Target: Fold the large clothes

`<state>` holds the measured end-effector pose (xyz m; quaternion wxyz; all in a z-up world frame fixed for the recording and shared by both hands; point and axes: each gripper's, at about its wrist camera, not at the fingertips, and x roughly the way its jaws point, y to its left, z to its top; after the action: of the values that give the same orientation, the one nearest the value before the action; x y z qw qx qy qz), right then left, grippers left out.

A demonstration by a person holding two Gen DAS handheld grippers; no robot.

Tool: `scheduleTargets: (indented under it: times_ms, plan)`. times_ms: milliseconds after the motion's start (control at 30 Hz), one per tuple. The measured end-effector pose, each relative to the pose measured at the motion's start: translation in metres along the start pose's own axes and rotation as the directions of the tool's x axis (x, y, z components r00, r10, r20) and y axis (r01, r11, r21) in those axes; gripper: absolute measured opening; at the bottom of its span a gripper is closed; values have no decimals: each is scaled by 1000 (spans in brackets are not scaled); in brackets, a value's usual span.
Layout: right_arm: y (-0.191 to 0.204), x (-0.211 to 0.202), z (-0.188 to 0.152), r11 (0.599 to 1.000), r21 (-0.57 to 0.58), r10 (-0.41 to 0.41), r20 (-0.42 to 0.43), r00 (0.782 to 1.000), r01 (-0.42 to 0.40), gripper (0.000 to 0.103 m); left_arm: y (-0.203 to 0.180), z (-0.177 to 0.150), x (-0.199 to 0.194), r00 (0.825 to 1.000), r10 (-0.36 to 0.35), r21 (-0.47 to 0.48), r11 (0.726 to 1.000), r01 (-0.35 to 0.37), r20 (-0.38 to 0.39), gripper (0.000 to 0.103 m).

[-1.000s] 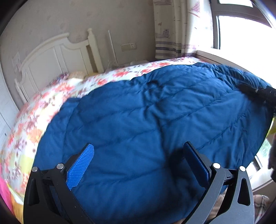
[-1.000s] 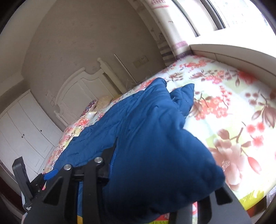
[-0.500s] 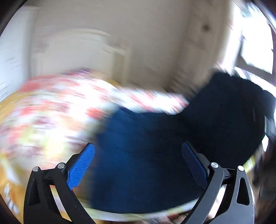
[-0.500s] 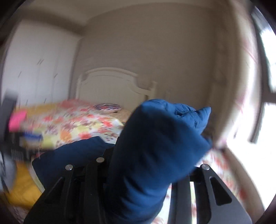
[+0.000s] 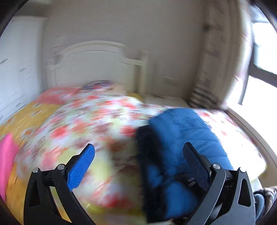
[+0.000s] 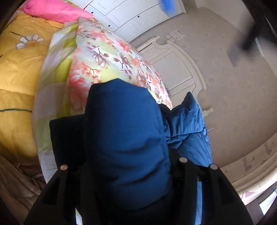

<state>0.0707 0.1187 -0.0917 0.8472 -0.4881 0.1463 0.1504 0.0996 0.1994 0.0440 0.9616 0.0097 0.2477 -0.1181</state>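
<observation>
Across the bed, a floral quilt of red, white and yellow-green patches covers most of the mattress, with a yellow daisy-print cover beside it and a bright pink padded bundle at its far edge. A white panelled headboard stands against the beige wall, white wardrobe doors run along one side, and a bright window opens on the other.

The blue quilted puffer jacket lies on the bed's window side in the left wrist view, bunched into a thick stitched strip with a darker, shadowed layer along its left edge. The left gripper hangs over it with its blue ribbed pads spread wide apart; only the right pad lies over the cloth, and nothing is pinched between the two.

From the right wrist view, a fat rounded fold of the same jacket bulges up between the black arms of the right gripper and hides its pads. Its jaws are opening with the cloth between them; whether they press on it cannot be told. More of the jacket trails to the right in crumpled, lighter blue folds.
</observation>
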Motion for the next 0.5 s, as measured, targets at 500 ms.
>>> scheduleTargets:
  times_ms: [500]
  plan:
    - [5,-31,-25,997,-35,76,82,994,-73,72,-31,12,227,922,-109,74,986,147,-372,99]
